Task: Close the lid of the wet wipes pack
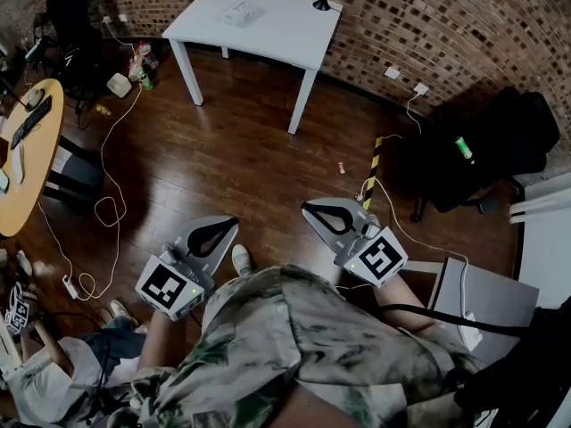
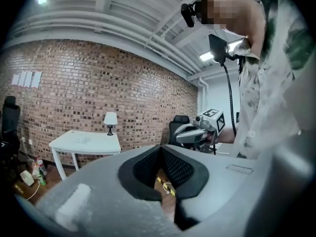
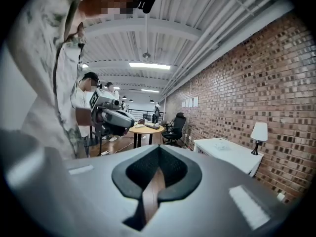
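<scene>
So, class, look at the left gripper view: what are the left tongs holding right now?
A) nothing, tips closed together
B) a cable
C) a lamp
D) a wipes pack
A: in the left gripper view the left tongs have their tips pressed together, with nothing between them.
</scene>
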Tool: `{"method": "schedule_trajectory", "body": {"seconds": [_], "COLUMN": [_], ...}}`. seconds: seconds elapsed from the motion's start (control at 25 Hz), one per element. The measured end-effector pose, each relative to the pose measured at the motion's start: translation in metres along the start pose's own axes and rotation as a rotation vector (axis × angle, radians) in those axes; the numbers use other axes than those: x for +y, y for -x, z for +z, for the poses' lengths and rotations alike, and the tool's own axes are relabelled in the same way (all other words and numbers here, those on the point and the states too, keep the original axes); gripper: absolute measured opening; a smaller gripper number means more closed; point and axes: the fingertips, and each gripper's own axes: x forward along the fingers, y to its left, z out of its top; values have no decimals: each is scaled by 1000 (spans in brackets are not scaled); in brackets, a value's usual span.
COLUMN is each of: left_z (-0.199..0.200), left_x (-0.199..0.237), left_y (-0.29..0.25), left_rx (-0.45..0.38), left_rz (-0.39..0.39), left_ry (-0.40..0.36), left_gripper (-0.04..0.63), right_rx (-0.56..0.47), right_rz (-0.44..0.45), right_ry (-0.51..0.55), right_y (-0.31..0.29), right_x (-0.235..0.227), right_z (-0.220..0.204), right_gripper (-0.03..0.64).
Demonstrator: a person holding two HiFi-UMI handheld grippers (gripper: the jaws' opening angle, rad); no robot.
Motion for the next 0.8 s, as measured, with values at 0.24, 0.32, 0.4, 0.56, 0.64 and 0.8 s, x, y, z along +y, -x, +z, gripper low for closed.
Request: {"method": "schedule_trajectory", "body": {"seconds": [0.24, 0.32, 0.4, 0.56, 0.64, 0.8], "left_z": [3, 1, -3, -10, -13, -16], "left_x": [-67, -87, -104, -137, -151, -171], "left_y": [-26, -28, -28, -28, -31, -33], "left_rx": [30, 32, 43, 58, 56, 49], "left_rz": [23, 40, 58, 62, 63, 61], "left_ry": [-15, -6, -2, 10, 13, 11], "left_gripper": [2, 2, 2, 2, 2, 2], "right_rx": [-24, -31, -32, -40, -34, -33], "right_rz": [37, 53, 71, 89, 104, 132], "right_ry": [-9, -2, -1, -12, -21, -22], "right_y": [60, 76, 87, 108, 116, 126], "right_x": [4, 7, 11, 25, 31, 45], "right_z": [-20, -24, -29, -36, -41, -44], "right_gripper": [2, 2, 2, 2, 2, 2]}}
